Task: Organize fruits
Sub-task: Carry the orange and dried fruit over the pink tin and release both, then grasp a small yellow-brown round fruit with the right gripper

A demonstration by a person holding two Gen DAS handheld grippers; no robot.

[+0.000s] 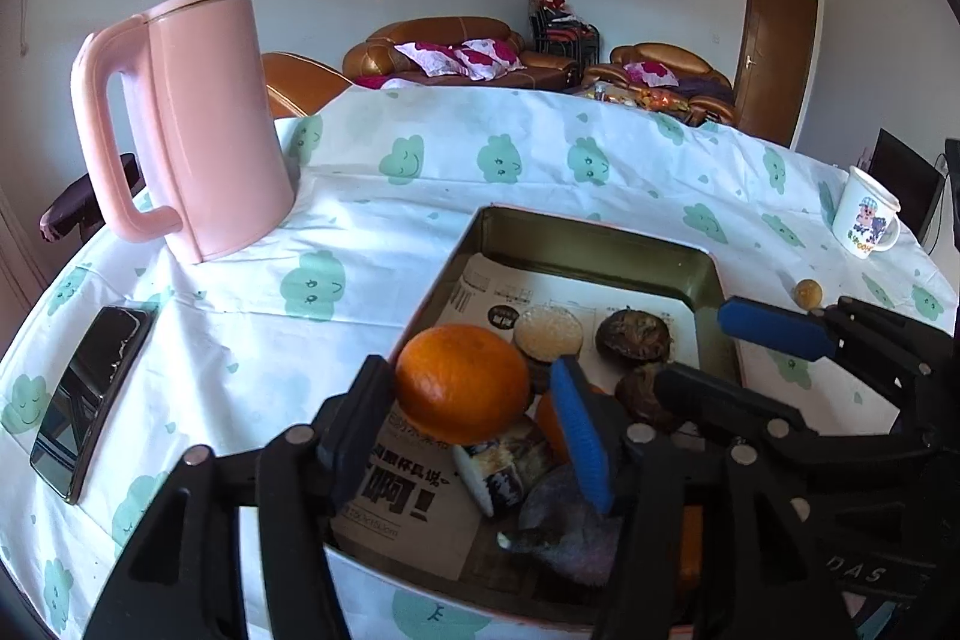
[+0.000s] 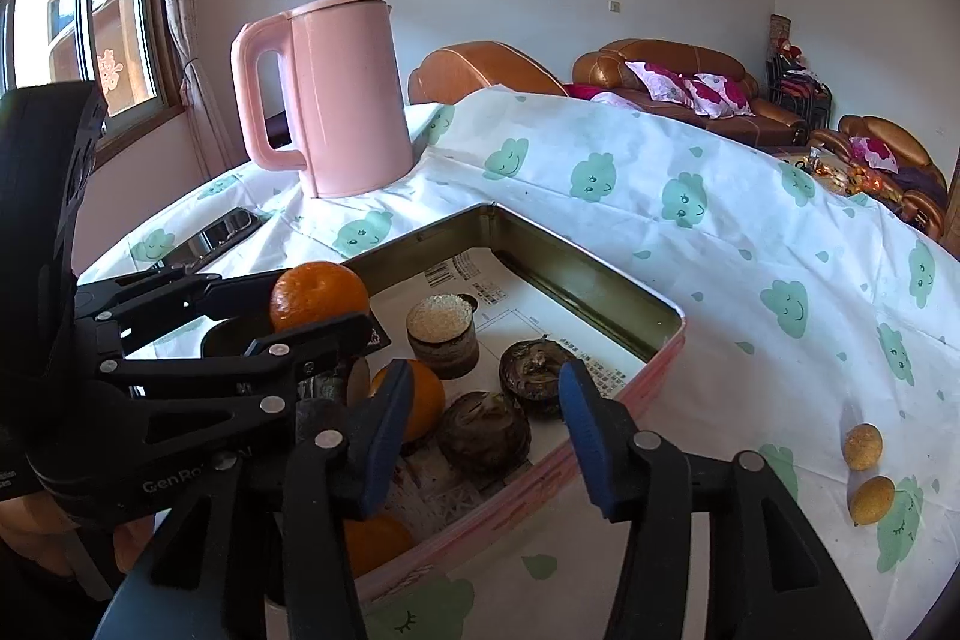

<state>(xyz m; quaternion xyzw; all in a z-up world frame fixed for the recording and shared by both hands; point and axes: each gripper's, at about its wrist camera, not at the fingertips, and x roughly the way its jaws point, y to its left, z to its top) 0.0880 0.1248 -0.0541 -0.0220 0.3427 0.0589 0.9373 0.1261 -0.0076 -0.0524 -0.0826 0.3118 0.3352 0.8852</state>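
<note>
A rectangular tin, pink outside and lined with newspaper, holds the fruit. My left gripper is open around a large orange that rests on other items in the tin. My right gripper is open over the tin's near side. A dark brown round fruit lies between its blue pads, with gaps on both sides. A second dark fruit and a second orange lie close by.
A sugar-topped round cake stands in the tin. Two small yellow fruits lie on the cloud-print cloth right of the tin. A pink kettle, a phone and a mug are on the table.
</note>
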